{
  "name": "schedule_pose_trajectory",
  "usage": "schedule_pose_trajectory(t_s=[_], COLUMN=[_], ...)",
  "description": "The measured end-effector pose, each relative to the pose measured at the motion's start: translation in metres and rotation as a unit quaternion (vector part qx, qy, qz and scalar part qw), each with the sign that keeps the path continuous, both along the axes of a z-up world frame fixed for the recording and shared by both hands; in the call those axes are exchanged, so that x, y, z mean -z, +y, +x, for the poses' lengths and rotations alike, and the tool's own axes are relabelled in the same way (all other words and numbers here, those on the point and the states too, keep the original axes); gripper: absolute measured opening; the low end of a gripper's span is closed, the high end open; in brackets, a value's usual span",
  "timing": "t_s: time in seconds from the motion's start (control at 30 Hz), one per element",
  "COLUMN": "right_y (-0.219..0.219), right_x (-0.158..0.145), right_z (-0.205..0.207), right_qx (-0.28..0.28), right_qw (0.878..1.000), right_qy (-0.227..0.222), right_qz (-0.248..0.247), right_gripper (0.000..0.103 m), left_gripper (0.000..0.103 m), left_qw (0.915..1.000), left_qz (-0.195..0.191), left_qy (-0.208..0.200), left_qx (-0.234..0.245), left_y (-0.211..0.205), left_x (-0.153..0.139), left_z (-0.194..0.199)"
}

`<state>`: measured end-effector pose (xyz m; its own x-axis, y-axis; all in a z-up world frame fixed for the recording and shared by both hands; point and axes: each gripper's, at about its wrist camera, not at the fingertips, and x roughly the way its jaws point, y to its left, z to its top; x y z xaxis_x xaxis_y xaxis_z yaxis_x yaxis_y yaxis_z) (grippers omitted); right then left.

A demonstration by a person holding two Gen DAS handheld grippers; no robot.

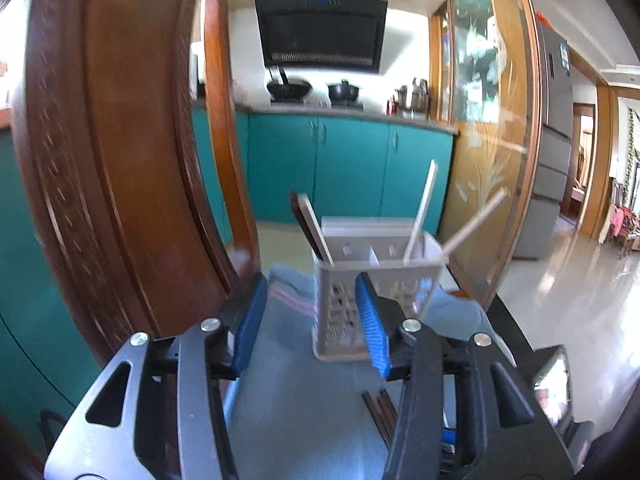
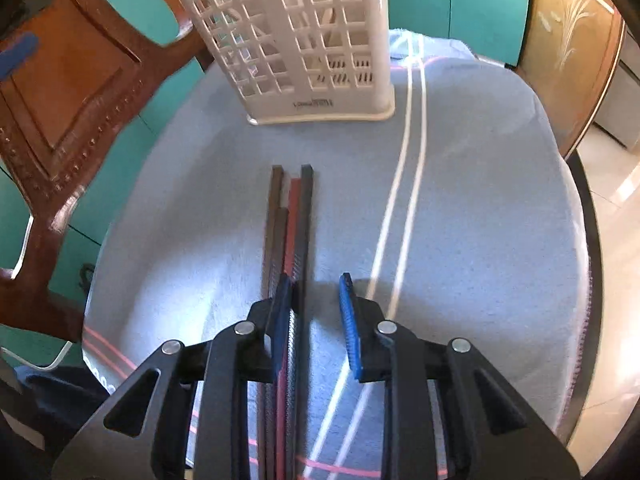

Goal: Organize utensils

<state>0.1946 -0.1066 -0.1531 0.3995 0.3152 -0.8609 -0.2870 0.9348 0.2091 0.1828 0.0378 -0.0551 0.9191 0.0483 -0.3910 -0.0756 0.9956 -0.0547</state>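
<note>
The white slotted utensil holder [image 2: 304, 40] is standing upright toward the far end of a table covered by a pale blue towel [image 2: 460, 208]. From the left wrist view, the utensil holder [image 1: 376, 280] is showing divided compartments: dark chopsticks [image 1: 310, 226] are leaning out of its left section, and two pale chopsticks [image 1: 420, 216] are slanting out of its right section.

The left gripper [image 1: 310, 320] is hovering just in front of the holder with its blue pads spread wide apart; nothing is sitting between them. Its right pad is overlapping the holder's near face in the picture, though contact cannot be confirmed.

On the towel, a bundle of dark chopsticks [image 2: 290, 224], one of them reddish, is lying lengthwise, pointing toward the holder but well short of it. The right gripper [image 2: 316, 300] is positioned low over this bundle, jaws partly open. Its left pad is resting against or just beside the sticks; the right pad is standing clear over bare towel. Nothing is clamped.

A carved wooden chair [image 2: 68, 92] is standing just beside the table's left edge.
</note>
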Motion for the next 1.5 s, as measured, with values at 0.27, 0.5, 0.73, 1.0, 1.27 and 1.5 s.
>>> schedule_pose_trajectory(t_s=[0.27,0.5,0.73,1.0,1.27,1.5], right_y=[0.018,0.017,-0.009,-0.021,-0.031,-0.033], right_x=[0.005,0.008,0.008,0.004,0.004,0.003], right_z=[0.005,0.023,0.034,0.027,0.030,0.030], right_qx=[-0.014,0.000,0.022,0.029,0.046,0.050], right_qw=[1.000,1.000,0.999,0.999,0.998,0.998], right_qy=[-0.015,0.007,0.035,0.030,0.033,0.026], right_qz=[-0.019,-0.017,-0.001,0.001,0.006,-0.006], right_gripper=[0.025,0.025,0.024,0.017,0.017,0.017], left_gripper=[0.047,0.048,0.048,0.048,0.051,0.054], left_qw=[0.9984,0.9966,0.9934,0.9900,0.9882,0.9850], left_qz=[-0.008,-0.003,0.003,0.002,0.000,0.001], left_qy=[0.055,0.081,0.114,0.140,0.151,0.171], left_qx=[0.009,0.013,0.017,0.017,0.023,0.028], left_y=[-0.004,-0.006,-0.009,-0.013,-0.017,-0.020], left_x=[0.023,0.035,0.048,0.059,0.064,0.071], left_z=[0.008,0.009,0.010,0.012,0.012,0.014])
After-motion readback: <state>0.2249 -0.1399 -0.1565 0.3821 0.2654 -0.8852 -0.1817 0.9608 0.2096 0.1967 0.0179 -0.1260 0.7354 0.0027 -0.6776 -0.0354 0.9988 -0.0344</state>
